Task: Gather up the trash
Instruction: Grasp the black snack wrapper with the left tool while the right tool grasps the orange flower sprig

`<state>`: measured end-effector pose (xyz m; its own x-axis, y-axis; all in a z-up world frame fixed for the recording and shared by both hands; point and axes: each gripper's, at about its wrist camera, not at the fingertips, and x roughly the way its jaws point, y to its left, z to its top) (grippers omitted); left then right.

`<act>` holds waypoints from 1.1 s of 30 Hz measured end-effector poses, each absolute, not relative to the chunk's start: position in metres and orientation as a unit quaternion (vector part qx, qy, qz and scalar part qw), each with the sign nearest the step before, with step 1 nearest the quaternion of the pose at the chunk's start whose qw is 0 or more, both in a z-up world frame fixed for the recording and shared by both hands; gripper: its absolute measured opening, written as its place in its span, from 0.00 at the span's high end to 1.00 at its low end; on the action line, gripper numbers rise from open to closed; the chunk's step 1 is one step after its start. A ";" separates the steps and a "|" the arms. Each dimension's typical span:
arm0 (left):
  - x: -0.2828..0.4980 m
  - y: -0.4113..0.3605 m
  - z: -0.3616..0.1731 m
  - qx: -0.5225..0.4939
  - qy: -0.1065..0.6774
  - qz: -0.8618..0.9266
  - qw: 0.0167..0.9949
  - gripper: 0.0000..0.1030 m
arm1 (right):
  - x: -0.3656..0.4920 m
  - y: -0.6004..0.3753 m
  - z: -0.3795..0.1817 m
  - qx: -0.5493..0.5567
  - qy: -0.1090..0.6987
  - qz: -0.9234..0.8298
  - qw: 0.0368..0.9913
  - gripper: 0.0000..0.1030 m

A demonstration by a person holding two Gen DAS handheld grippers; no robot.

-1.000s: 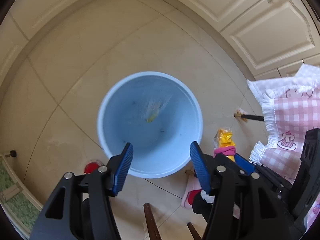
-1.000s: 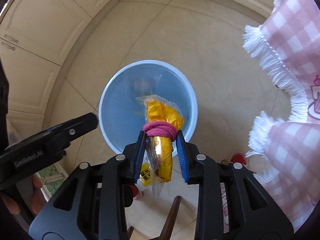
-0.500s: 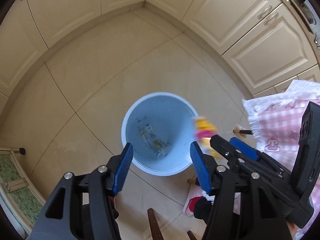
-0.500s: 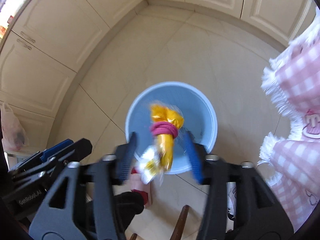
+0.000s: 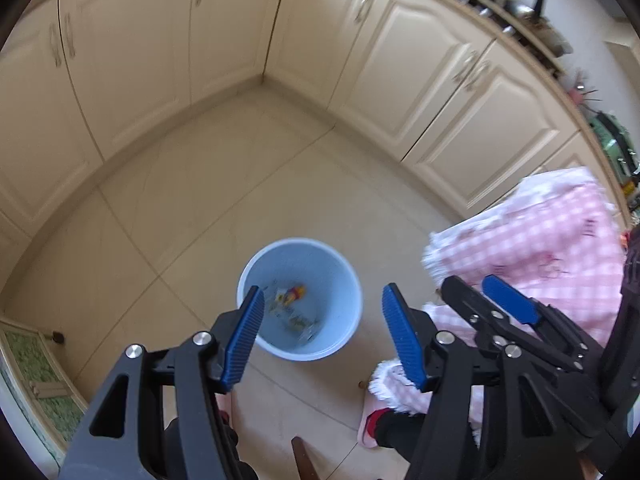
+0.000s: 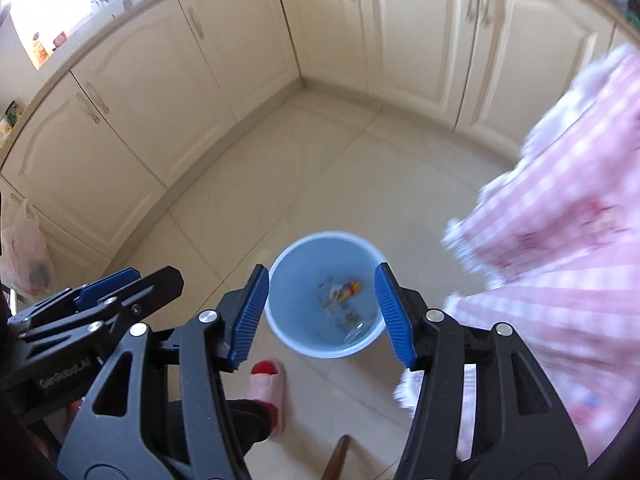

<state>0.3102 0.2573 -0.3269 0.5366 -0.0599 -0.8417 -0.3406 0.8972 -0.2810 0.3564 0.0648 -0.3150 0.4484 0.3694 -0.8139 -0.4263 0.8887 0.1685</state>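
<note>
Both wrist views are being aimed steeply downward from well above the floor. The blue bin [image 5: 300, 300] [image 6: 326, 296], the corner cabinets [image 5: 224, 32] [image 6: 332, 28] and the pink checked cloth [image 5: 552, 240] [image 6: 568, 248] are being shared by both.

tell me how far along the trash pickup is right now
Done: wrappers, including a yellow packet, lie in the blue bin. In hand: nothing; the right gripper, jaws just opened, and the left gripper are both empty. Left: no other trash shows on the floor.
</note>
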 end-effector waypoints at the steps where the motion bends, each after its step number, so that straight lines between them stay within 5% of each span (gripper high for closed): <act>1: 0.307 0.255 -0.319 -0.208 0.467 0.079 0.855 0.41 | 0.350 0.056 -0.301 -0.030 0.458 0.231 0.858 0.46; 12: 0.276 0.137 -0.202 -0.141 0.380 -0.030 0.913 0.35 | 0.262 -0.118 -0.166 0.010 0.307 0.136 0.942 0.36; 23: 0.305 -0.083 -0.182 -0.044 0.416 -0.189 0.888 0.34 | 0.233 -0.323 -0.175 0.113 0.298 -0.051 0.946 0.34; 33: 0.338 -0.165 -0.218 0.007 0.475 -0.175 0.862 0.34 | 0.231 -0.375 -0.205 0.150 0.324 -0.065 0.932 0.33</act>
<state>0.3381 -0.1652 -0.2176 0.4879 -0.2948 -0.8216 0.3072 0.9390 -0.1545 0.2308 -0.3746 -0.2047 0.7812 -0.0236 -0.6239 0.2188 0.9463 0.2381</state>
